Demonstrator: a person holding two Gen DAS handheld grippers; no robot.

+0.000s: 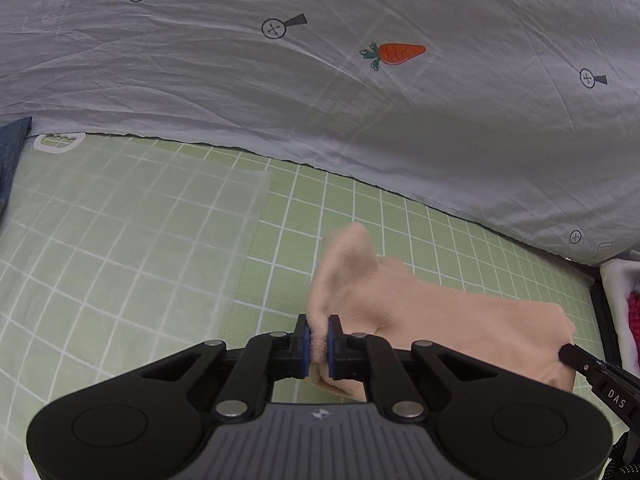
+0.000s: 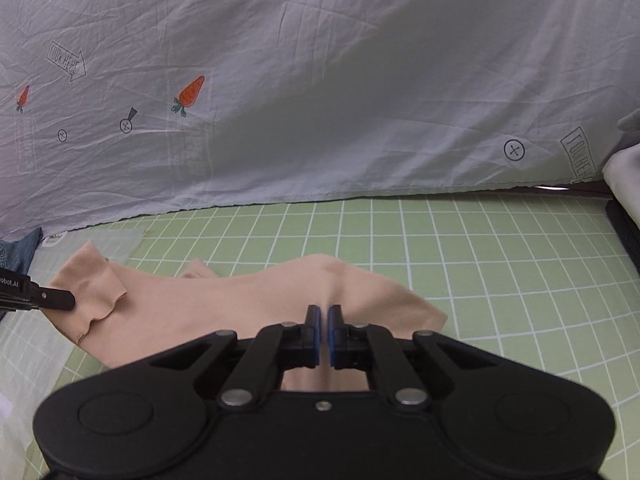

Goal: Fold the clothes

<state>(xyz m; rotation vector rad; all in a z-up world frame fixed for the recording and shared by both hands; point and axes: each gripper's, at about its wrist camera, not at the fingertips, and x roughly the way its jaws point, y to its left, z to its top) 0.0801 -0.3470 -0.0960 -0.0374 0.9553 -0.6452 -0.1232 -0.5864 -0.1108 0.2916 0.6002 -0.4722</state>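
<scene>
Garment (image 2: 224, 300), peach, lies on green grid mat (image 2: 480, 248); left gripper (image 1: 317, 346) and right gripper (image 2: 324, 330) each pinch its fabric.

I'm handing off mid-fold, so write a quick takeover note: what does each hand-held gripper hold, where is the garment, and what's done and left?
Left hand-held gripper: shut on the left end of the peach garment.
Right hand-held gripper: shut on the garment's near edge further right, fabric tented up between its pads.
Garment: stretched between the two over the green grid mat, partly lifted. A clear sheet lies on the mat to the left, and a printed white cloth lies beyond.
Done: both grips taken.
Left: I see no finished fold yet; probably carry the held edge over, lay it flat, then release.
</scene>
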